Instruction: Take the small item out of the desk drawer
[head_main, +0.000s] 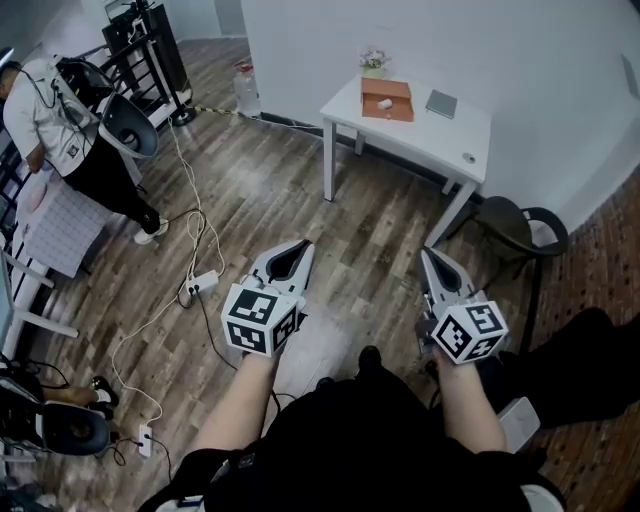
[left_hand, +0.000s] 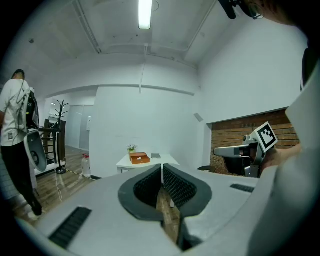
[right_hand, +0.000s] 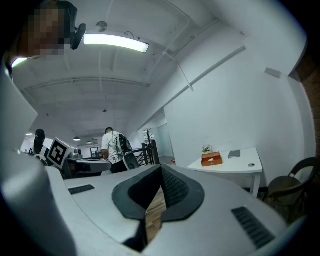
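Head view: both tongs closed, desk well ahead

We hold the left gripper and right gripper well apart from the white rectangular desk. An orange-brown wooden box sits near the tabletop's back-left corner.

Left gripper view: jaws together, nothing between them.

Right gripper view: likewise.

We cannot make out the small item.

Head view looks steeply down; both gripper views face the far desk (seen by all).

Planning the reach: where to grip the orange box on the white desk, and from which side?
Probably take the orange box across its two flat side walls, coming from the open front of the white desk: it is low and rectangular, and the wall and flower pot stand behind it. Finer detail is unreadable.
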